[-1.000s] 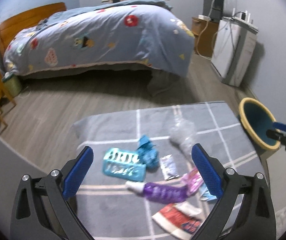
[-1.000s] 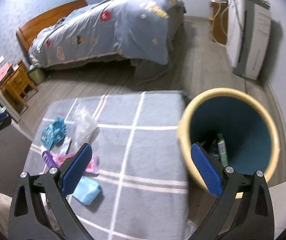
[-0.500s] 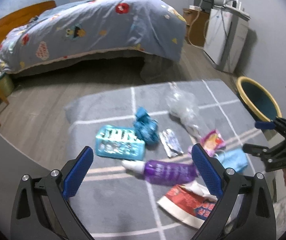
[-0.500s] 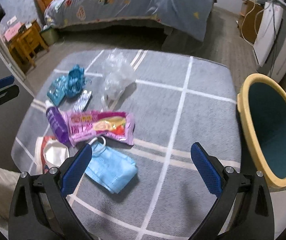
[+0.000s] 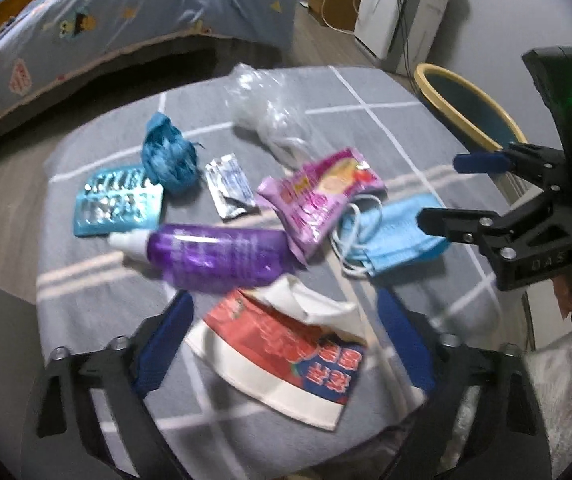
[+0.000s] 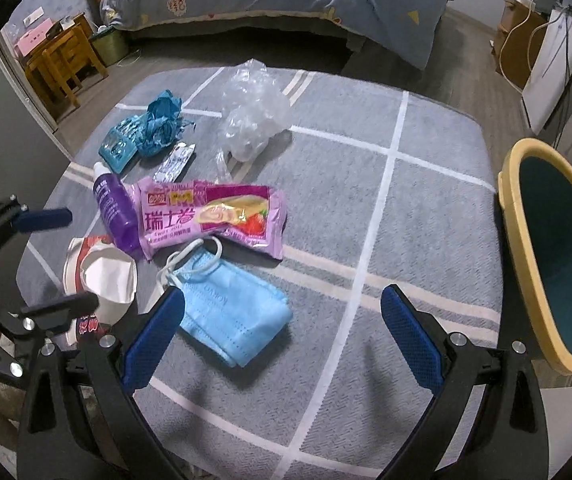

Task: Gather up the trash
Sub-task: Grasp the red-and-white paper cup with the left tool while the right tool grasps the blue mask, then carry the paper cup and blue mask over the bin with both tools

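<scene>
- The yellow bin (image 6: 523, 248) stands beside the worktop (image 6: 425, 208); I cannot see inside it.
- The left tool (image 5: 282, 344) is closing around the red wrapper (image 5: 286, 356), not touching.
- The right tool (image 6: 282, 334) is spread wide over the blue mask (image 6: 234, 316).

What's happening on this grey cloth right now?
A person with a gripper in each hand is clearing trash off a grey checked cloth into a yellow-rimmed bin beside it. The left gripper is closing around a red and white wrapper, not yet gripping. The right gripper hangs open over a blue face mask. Nothing is held.
</scene>
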Tool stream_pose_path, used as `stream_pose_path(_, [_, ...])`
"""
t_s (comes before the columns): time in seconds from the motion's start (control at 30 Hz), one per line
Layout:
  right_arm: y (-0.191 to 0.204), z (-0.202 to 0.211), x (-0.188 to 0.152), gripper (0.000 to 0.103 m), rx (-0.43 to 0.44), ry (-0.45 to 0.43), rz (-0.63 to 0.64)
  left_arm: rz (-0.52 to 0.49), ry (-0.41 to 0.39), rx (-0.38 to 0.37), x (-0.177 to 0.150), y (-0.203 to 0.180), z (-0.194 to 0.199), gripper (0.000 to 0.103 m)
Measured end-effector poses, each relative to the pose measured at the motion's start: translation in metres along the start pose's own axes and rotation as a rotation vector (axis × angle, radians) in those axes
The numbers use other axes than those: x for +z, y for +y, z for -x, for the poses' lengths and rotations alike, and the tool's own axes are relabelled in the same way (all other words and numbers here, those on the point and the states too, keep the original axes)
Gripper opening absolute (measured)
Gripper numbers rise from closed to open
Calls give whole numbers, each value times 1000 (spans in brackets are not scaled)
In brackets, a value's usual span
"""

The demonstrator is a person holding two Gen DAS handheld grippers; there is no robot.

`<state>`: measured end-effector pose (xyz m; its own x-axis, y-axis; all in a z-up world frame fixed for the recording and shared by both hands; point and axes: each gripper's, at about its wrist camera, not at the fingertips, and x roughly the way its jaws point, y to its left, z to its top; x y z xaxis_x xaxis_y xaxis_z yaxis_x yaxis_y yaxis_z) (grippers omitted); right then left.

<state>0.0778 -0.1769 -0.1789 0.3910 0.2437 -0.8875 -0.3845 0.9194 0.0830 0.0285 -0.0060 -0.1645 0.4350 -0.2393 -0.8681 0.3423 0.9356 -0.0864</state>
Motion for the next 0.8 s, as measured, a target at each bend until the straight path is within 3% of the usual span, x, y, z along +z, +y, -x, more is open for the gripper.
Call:
stream_pose_path(0.07, [1,-4,-1,88,4,13,1,8,22,-33,-2,-3,-3,62])
stream_pose_path(0.2, [2,-11,-5,74,33,43,-4,35,39,-63,-5,-3,-6,51])
stream_pose_path(0.37, [4,-15,-7,41,83,72,0,69,44,-102,-3,3,-5,24])
stream_pose_path(0.57, [4,-7,-5,24,94,58,15,94,34,-118,0,6,1,20])
stream_pose_path(0.8, [-9,13,3,17,89,-8,-15,35,-19,-114,8,-3,18,19])
